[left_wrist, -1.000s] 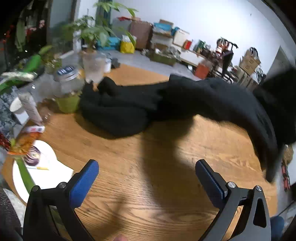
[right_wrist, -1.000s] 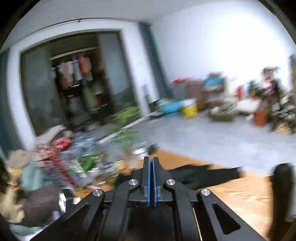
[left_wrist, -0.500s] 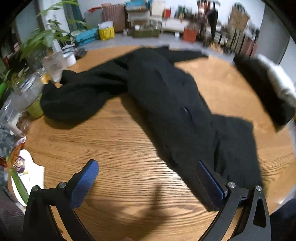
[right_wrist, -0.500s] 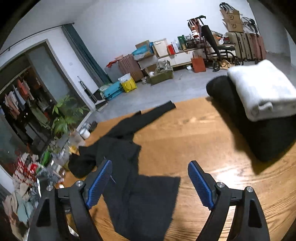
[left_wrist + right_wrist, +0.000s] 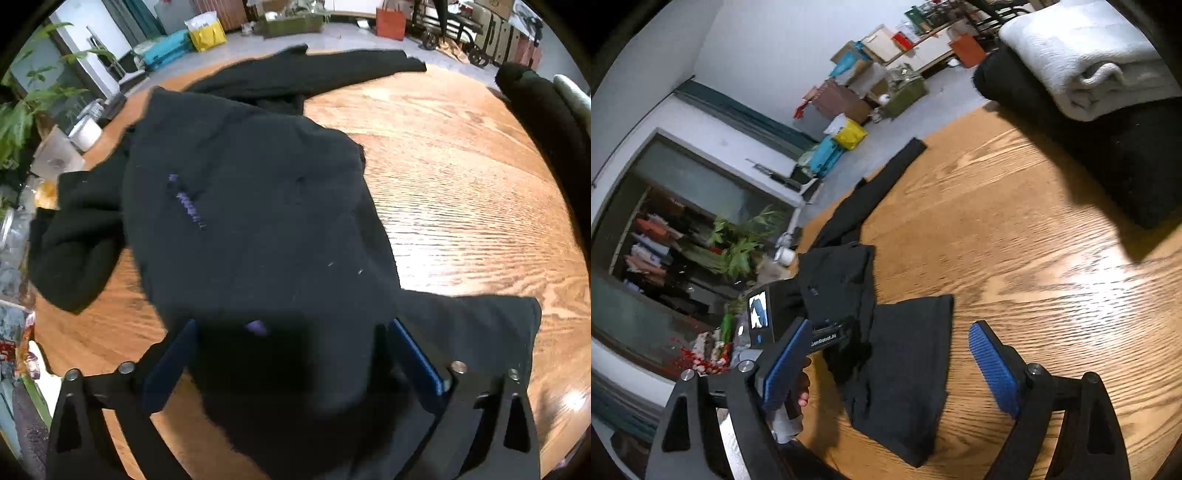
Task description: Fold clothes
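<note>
Now the black fleece garment (image 5: 251, 206) lies spread on the round oak worktop (image 5: 461, 177), ready for folding. Left tongs (image 5: 288, 354) straddle its near hem, apart; right tongs (image 5: 886, 365) hover apart too. Next, the left likely needs to close on that hem.

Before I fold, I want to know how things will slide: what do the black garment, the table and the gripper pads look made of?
Black garment: soft matte knit, perhaps fleece; lint specks cling, edges drape limply. Table: wood, likely oak, with open grain lines and glossy glare, so varnished. Right gripper pads: blue, finely ribbed, probably rubber or plastic.
</note>
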`<state>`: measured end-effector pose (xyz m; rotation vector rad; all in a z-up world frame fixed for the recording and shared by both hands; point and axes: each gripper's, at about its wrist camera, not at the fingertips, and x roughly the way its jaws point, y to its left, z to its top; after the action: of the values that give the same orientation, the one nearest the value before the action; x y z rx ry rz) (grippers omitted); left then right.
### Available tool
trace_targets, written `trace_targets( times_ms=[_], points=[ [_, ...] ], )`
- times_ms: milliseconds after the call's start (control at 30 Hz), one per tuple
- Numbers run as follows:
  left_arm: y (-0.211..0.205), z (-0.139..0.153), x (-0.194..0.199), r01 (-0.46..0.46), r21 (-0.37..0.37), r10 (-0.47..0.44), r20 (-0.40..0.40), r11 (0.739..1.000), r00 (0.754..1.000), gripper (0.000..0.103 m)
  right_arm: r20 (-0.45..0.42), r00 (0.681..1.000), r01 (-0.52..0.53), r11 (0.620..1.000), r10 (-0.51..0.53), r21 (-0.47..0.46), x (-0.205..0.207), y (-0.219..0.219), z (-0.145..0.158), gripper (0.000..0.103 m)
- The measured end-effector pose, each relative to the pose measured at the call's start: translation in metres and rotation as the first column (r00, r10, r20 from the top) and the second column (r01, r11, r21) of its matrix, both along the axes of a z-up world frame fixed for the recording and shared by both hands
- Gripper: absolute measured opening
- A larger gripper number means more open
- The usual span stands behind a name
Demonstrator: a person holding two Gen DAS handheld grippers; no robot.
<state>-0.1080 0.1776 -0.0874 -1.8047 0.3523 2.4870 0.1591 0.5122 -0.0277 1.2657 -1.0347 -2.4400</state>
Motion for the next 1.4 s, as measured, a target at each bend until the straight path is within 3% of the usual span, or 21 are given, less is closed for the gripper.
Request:
trace_targets(
  times_ms=[100, 167, 267, 400, 467, 500, 533, 567, 700, 767, 833, 900, 1033, 1133, 1167, 1200, 1267, 1333, 1400],
  points=[
    [-0.005, 0.003, -0.005, 0.005, -0.007, -0.005, 0.014, 1.0, 1.0, 0.057, -0.022, 1.0, 0.004, 0.999, -0.004, 0.033, 0.0, -0.002, 0.006, 0.09],
    [-0.017, 0.016, -0.002, 0.008, 0.026, -0.008, 0.003, 1.0, 1.0, 0.026, -0.032, 0.999, 0.007, 1.0, -0.006, 0.029, 0.001, -0.003, 0.008, 0.09],
    [-0.05, 0.061, 0.015, -0.01, 0.152, 0.022, -0.083, 0.988, 0.996, 0.017, -0.036, 0.999, 0.012, 1.0, -0.012, 0.016, -0.001, -0.004, 0.008, 0.09],
    [-0.119, 0.12, 0.06, -0.041, 0.378, 0.127, -0.203, 0.925, 0.971, 0.016, -0.029, 0.999, 0.024, 0.999, -0.024, 0.024, -0.003, -0.006, 0.005, 0.09],
    [-0.152, 0.113, 0.074, -0.142, 0.451, 0.235, -0.156, 0.881, 0.96, 0.026, -0.021, 0.999, 0.025, 0.999, -0.024, 0.041, -0.005, -0.01, 0.002, 0.09],
    [-0.172, 0.099, 0.079, -0.222, 0.456, 0.29, -0.082, 0.862, 0.954, 0.035, -0.015, 1.0, 0.02, 0.998, -0.019, 0.057, -0.006, -0.013, 0.0, 0.09],
    [-0.192, 0.085, 0.084, -0.301, 0.455, 0.342, -0.008, 0.838, 0.94, 0.06, -0.009, 1.0, 0.015, 0.997, -0.015, 0.074, -0.008, -0.016, -0.002, 0.09],
    [-0.207, 0.076, 0.089, -0.346, 0.449, 0.376, 0.025, 0.824, 0.926, 0.066, -0.003, 1.0, 0.011, 0.995, -0.011, 0.095, -0.01, -0.02, -0.003, 0.09],
    [-0.249, 0.057, 0.106, -0.424, 0.422, 0.455, 0.03, 0.802, 0.89, 0.069, 0.093, 0.995, -0.063, 0.968, 0.042, 0.244, -0.026, -0.051, -0.027, 0.09],
    [-0.25, 0.06, 0.111, -0.41, 0.409, 0.447, 0.007, 0.815, 0.895, 0.078, 0.159, 0.984, -0.12, 0.954, 0.078, 0.276, -0.033, -0.067, -0.044, 0.09],
    [-0.247, 0.062, 0.108, -0.368, 0.391, 0.408, -0.019, 0.844, 0.913, 0.078, 0.239, 0.963, -0.185, 0.946, 0.122, 0.265, -0.04, -0.085, -0.067, 0.09],
    [-0.245, 0.056, 0.101, -0.314, 0.381, 0.358, -0.051, 0.87, 0.932, 0.078, 0.314, 0.942, -0.221, 0.922, 0.118, 0.317, -0.045, -0.102, -0.087, 0.09],
    [-0.241, 0.038, 0.092, -0.268, 0.395, 0.318, -0.065, 0.879, 0.946, 0.078, 0.349, 0.933, -0.251, 0.86, 0.092, 0.444, -0.053, -0.127, -0.105, 0.09],
    [-0.244, 0.036, 0.092, -0.267, 0.419, 0.314, -0.047, 0.868, 0.948, 0.078, 0.325, 0.937, -0.271, 0.852, 0.127, 0.448, -0.06, -0.14, -0.106, 0.075],
    [-0.245, 0.038, 0.092, -0.263, 0.425, 0.314, -0.054, 0.866, 0.948, 0.078, 0.318, 0.938, -0.278, 0.851, 0.14, 0.446, -0.062, -0.143, -0.106, 0.049],
    [-0.246, 0.04, 0.093, -0.258, 0.431, 0.314, -0.061, 0.864, 0.948, 0.078, 0.308, 0.938, -0.287, 0.854, 0.158, 0.434, -0.063, -0.145, -0.104, 0.012],
    [-0.248, 0.04, 0.094, -0.264, 0.43, 0.321, -0.064, 0.863, 0.945, 0.078, 0.248, 0.945, -0.297, 0.873, 0.211, 0.388, -0.063, -0.145, -0.09, 0.005],
    [-0.25, 0.039, 0.095, -0.273, 0.436, 0.33, -0.057, 0.857, 0.942, 0.078, 0.1, 0.966, -0.26, 0.89, 0.24, 0.374, -0.054, -0.137, -0.048, 0.004],
    [-0.251, 0.039, 0.095, -0.277, 0.444, 0.334, -0.056, 0.852, 0.941, 0.078, -0.04, 0.979, -0.173, 0.92, 0.199, 0.351, -0.04, -0.116, -0.006, 0.004]
  ],
)
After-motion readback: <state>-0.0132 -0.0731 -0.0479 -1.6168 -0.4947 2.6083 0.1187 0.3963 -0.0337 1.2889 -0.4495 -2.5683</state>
